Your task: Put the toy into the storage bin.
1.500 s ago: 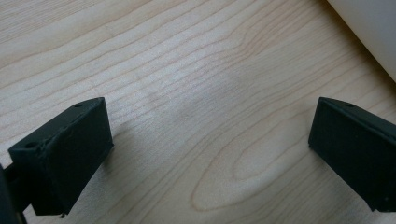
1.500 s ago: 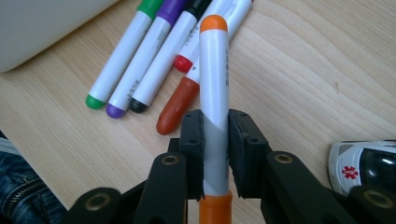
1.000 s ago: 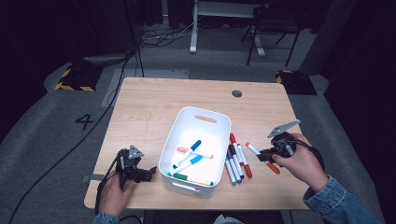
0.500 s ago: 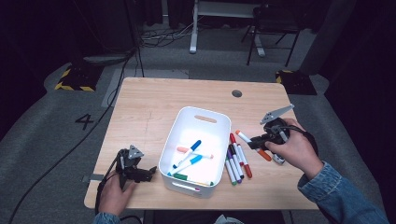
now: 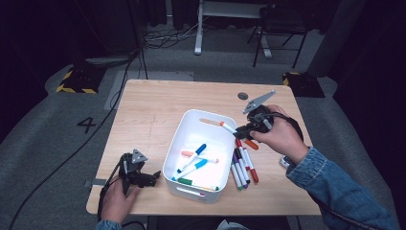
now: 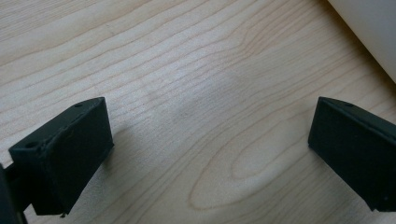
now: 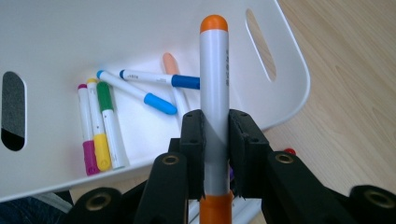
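The right gripper (image 5: 245, 129) is clamped on an orange marker (image 7: 214, 93), jaws pressing the white barrel from both sides. The marker's tip reaches over the right rim of the white bin (image 5: 178, 158), which stands at the table's (image 5: 158, 105) centre. Inside the bin lie blue (image 7: 159, 79), light-blue (image 7: 135, 93), green (image 7: 108, 116), yellow and magenta markers. More markers (image 5: 243, 165) lie on the table just right of the bin, near the right hand; their exact count is hard to tell. The left gripper (image 5: 143, 177) rests on the table near the bin's left side, its jaws apart with nothing between them.
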